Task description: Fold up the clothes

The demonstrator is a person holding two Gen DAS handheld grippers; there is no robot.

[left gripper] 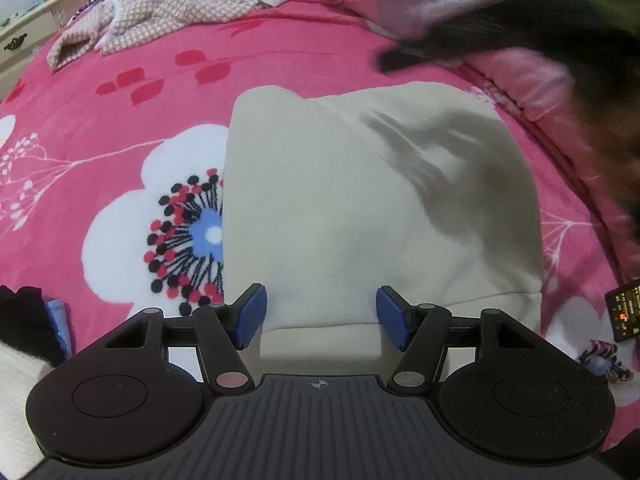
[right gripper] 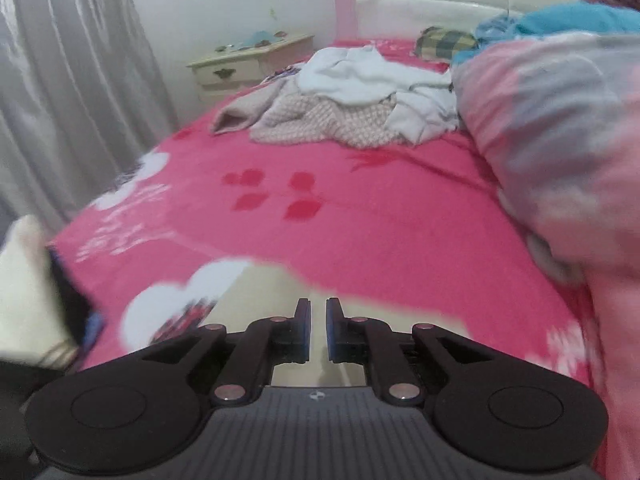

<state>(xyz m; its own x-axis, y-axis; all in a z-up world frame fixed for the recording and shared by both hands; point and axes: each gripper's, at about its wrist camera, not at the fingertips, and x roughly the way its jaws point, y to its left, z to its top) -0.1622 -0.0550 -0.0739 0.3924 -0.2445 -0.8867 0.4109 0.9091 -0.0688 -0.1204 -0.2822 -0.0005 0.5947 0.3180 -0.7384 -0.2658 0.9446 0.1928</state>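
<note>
A cream top lies folded flat on the bed, on a bright pink blanket with big white flowers. Its near hem sits close to the near edge of the bed, and it looks smooth and neat.

The left gripper hangs over that near hem, pointing down at it. Its two blue pads stand well apart, one on each side of the hem, and nothing is pinched between them. A dark shadow falls across the right part of the top.

The right gripper is above the far end of the cream top. Its blue pads are very close, with only a thin gap, and they hold nothing. The picture from this side is blurry. In the left view the right gripper shows only as a dark blur at the top right, so little can be told from there.

A pile of clothes waits by the far edge of the bed: a checked pink and white piece with white things heaped on top. A puffy pink quilt is bunched along the right edge of the bed. A small cream nightstand stands past the far left corner, next to a grey curtain. A small black box with a red light lies on the blanket near the right edge.
</note>
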